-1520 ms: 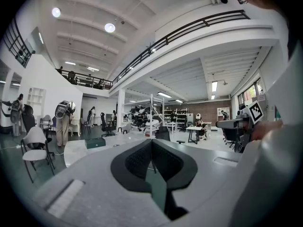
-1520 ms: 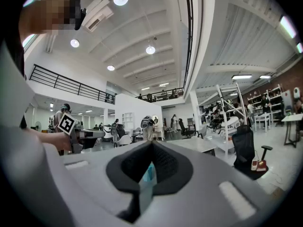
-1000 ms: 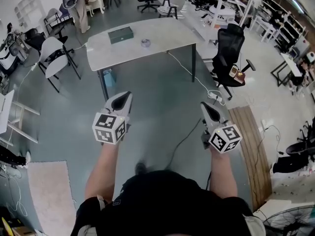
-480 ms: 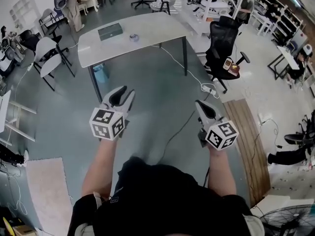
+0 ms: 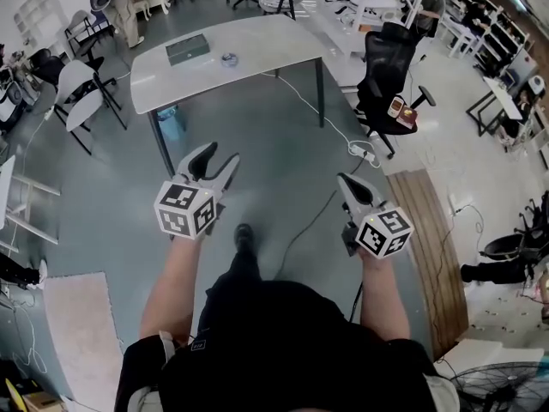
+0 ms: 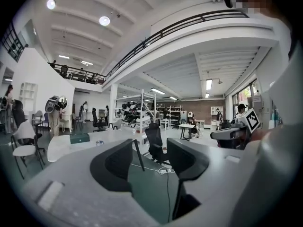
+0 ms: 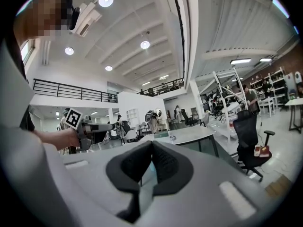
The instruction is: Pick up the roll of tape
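The roll of tape [image 5: 228, 58] is a small greyish ring on the pale table [image 5: 274, 45] far ahead, beside a green box [image 5: 187, 49]. It also shows tiny in the left gripper view as the tape [image 6: 99, 143] and in the right gripper view as the tape [image 7: 172, 137]. My left gripper [image 5: 220, 154] is held over the floor well short of the table. Its jaws are opening, with nothing between them [image 6: 149, 148]. My right gripper [image 5: 344, 180] is level with it on the right. It is shut and empty [image 7: 151, 144].
A black office chair [image 5: 390, 67] stands right of the table. A cable [image 5: 319, 120] trails over the grey floor from the table. White chairs [image 5: 81, 88] stand at the left and a blue bin [image 5: 170, 123] under the table. A wooden strip [image 5: 433, 247] lies at the right.
The left gripper's jaws went from shut to wide apart. Both grippers shifted slightly in view as the person stepped on; a foot now shows between the arms. The right gripper stayed shut.
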